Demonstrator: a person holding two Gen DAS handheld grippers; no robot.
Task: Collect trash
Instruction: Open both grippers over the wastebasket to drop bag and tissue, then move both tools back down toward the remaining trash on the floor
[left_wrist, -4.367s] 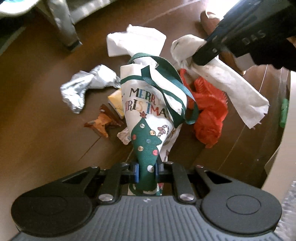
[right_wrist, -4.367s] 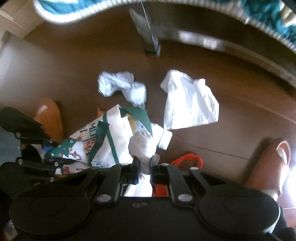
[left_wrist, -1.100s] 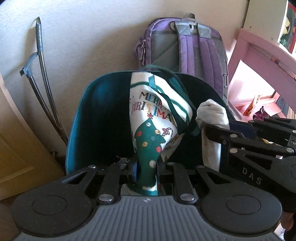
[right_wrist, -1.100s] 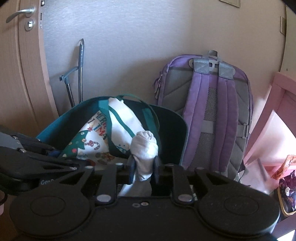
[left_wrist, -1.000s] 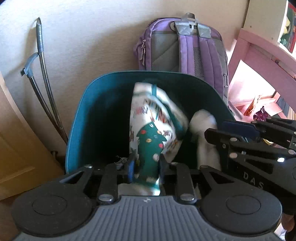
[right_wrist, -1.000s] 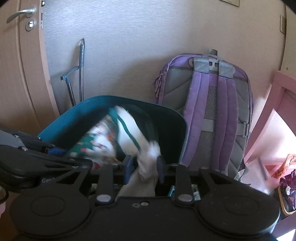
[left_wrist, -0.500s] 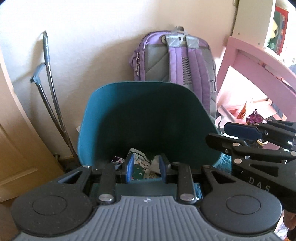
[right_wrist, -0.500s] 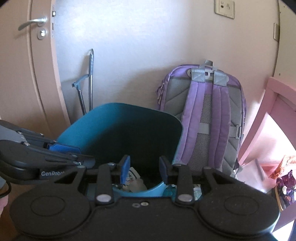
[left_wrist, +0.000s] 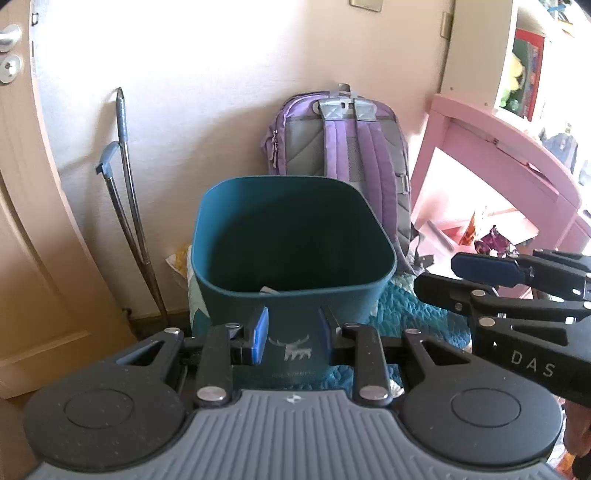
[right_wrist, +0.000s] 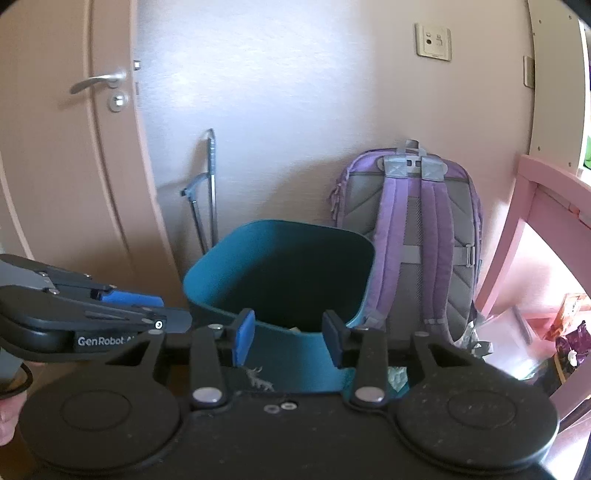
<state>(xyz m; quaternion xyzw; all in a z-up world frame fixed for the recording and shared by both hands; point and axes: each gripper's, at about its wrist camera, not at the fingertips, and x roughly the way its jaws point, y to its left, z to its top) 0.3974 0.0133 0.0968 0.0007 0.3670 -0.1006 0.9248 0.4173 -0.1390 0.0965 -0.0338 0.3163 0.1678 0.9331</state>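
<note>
bin: teal bin (left_wrist: 291, 236) with a small white deer logo, parked by the wall next to a purple backpack (left_wrist: 343, 155)
trash: just a pale scrap (left_wrist: 269, 290) spotted inside, at the near rim
left gripper (left_wrist: 291, 334): jaws spread, nothing held
right gripper (right_wrist: 287, 341): same deal, wide apart and empty

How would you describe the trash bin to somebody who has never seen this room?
Find the wall between the door and the pink furniture. A purple backpack leans there, and the trash bin stands just in front of it. It is the only open teal tub, with a small pale animal logo on its front.
</note>
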